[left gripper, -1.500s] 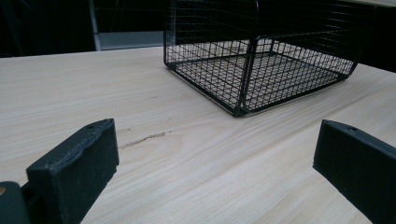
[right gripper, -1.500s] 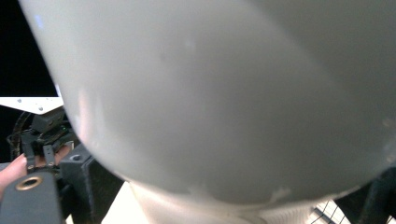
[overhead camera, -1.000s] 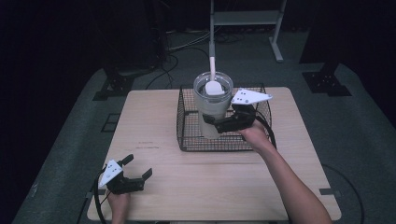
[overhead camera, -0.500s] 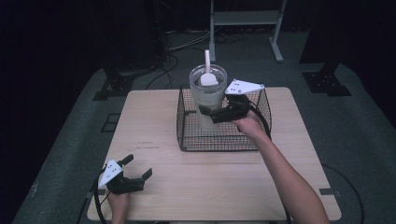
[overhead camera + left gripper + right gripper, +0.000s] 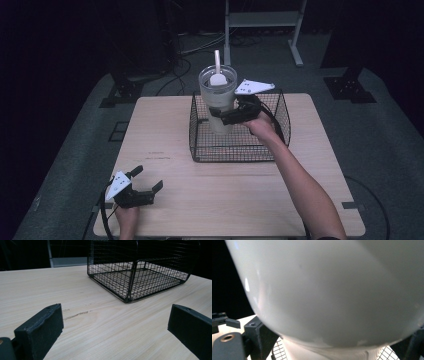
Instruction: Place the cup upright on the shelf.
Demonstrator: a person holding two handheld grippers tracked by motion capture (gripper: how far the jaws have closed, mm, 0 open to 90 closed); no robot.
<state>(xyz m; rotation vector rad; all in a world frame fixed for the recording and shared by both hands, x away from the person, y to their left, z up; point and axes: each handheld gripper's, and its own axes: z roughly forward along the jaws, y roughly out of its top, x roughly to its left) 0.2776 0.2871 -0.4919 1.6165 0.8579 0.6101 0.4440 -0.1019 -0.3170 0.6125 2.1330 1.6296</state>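
Over on the left, the left gripper [image 5: 134, 189] is sitting low at the near left corner of the table [image 5: 165, 135], and its jaws are standing wide apart with nothing between them. In the left gripper view those two black jaws are framing a stretch of bare wood, with a faint dark scratch [image 5: 76, 314] in the grain just ahead of the one on the left. Further off in that same view the wire basket [image 5: 140, 272] is resting flat on the table, well clear of this gripper.

Moving toward the middle, the high view is showing the black wire basket [image 5: 240, 150] standing on the far half of the table. The big translucent tumbler [image 5: 218, 102] is being held upright over the left part of the basket, with most of its body riding above the rim. I can't tell if its bottom is touching the basket floor. A white straw [image 5: 217, 60] is sticking straight up out of the lid.

On the right, the right gripper [image 5: 231, 116] is reaching in from the tumbler's right side, and its jaws are clamping around the lower part of the cup. In the right gripper view the tumbler's pale wall [image 5: 332, 290] is crowding right up to the lens, with a jaw pressing in on either side near the bottom and a bit of basket mesh peeking out underneath.
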